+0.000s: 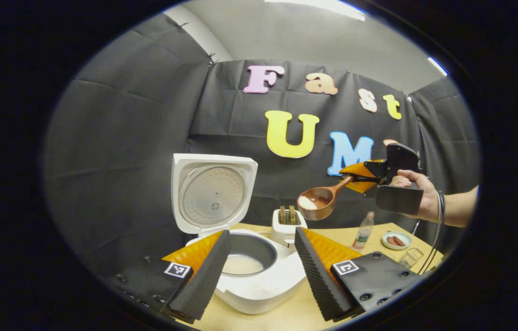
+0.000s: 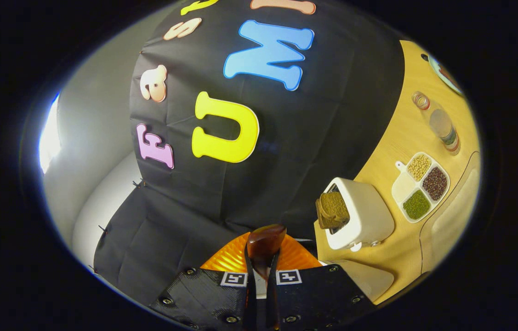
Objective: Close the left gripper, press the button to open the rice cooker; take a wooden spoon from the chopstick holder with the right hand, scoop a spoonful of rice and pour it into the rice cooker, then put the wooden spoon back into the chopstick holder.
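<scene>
Above the toaster [image 1: 288,224], to the right of the open rice cooker [image 1: 249,269], your wooden spoon [image 1: 319,201] hangs level with a small heap of rice [image 1: 307,202] in its bowl; your right tool [image 1: 363,178] is clamped on the handle end, your left tool [image 1: 262,271] stands apart over the pot. Stiff and light but smooth, the spoon could twist in so far-back a hold, and loose rice spills at any tilt, so keep it flat. From the right gripper view the bowl is hidden behind the handle [image 2: 264,246], and the chopstick holder cannot be made out.
</scene>
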`<action>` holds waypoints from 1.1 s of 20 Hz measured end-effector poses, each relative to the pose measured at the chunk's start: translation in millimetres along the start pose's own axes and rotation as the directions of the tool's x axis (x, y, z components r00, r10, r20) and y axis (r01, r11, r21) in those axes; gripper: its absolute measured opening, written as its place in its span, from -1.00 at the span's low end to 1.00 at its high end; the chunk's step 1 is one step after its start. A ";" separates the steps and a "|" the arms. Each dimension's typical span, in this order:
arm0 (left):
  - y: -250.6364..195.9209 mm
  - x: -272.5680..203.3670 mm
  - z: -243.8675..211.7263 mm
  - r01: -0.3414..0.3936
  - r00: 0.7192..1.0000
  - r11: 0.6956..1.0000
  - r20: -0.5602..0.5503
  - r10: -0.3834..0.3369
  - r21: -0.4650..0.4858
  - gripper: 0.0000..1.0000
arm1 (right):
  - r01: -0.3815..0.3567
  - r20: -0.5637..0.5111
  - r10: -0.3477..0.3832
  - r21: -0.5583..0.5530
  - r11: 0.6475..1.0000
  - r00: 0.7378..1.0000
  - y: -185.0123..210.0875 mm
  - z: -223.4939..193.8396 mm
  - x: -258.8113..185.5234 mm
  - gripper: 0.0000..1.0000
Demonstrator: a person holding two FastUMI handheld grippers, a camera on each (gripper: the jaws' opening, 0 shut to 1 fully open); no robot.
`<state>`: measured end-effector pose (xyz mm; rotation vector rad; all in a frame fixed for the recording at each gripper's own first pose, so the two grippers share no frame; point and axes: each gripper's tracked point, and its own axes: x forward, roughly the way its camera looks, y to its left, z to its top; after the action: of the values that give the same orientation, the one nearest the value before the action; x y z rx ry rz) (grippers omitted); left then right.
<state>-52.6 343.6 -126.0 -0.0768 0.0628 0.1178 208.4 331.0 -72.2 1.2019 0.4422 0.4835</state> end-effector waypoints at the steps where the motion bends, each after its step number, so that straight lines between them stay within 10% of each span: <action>1: 4.0 -1.2 -1.7 -0.006 1.000 1.000 -0.003 0.006 -0.001 0.84 | 0.006 -0.016 -0.006 -0.008 1.000 1.000 -0.7 -6.8 7.4 -0.84; 14: 27.5 -1.6 -8.2 -0.101 0.995 0.995 -0.014 0.101 -0.025 0.86 | 0.005 -0.187 -0.067 -0.315 0.949 0.980 2.3 -95.5 93.7 -0.84; 22: 33.3 -11.5 -20.6 -0.126 0.992 0.992 -0.035 0.125 -0.027 0.93 | -0.075 -0.250 -0.119 -0.648 0.758 0.961 11.1 -145.3 120.5 -0.83</action>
<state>-69.1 373.7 -148.2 -0.1042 0.0996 0.2434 223.5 515.0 -113.5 0.4409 0.4710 0.7198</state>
